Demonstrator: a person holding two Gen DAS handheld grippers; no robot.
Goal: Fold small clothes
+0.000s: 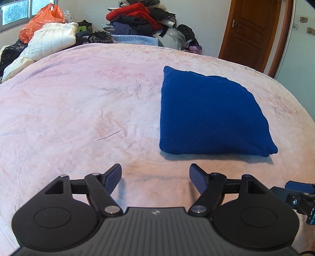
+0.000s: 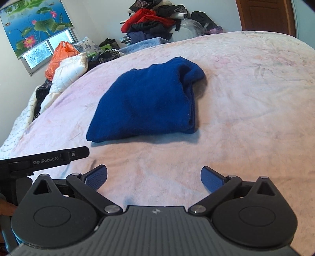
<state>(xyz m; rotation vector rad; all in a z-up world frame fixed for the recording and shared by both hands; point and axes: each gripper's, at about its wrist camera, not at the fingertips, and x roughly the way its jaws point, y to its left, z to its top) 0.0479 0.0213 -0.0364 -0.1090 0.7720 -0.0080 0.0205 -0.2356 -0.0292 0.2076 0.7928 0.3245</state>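
1. Left gripper (image 1: 155, 178) and right gripper (image 2: 154, 178) both hover with fingers spread wide, holding nothing, just short of the cloth.
2. The blue fleece garment (image 1: 208, 114), folded into a thick square, lies on the pink blanket (image 1: 78, 110); its inner layers are hidden.
3. Beyond it, a heap of clothes (image 1: 137, 17), a white jacket (image 1: 49, 41) and an orange bag (image 1: 43, 19) crowd the far edge.
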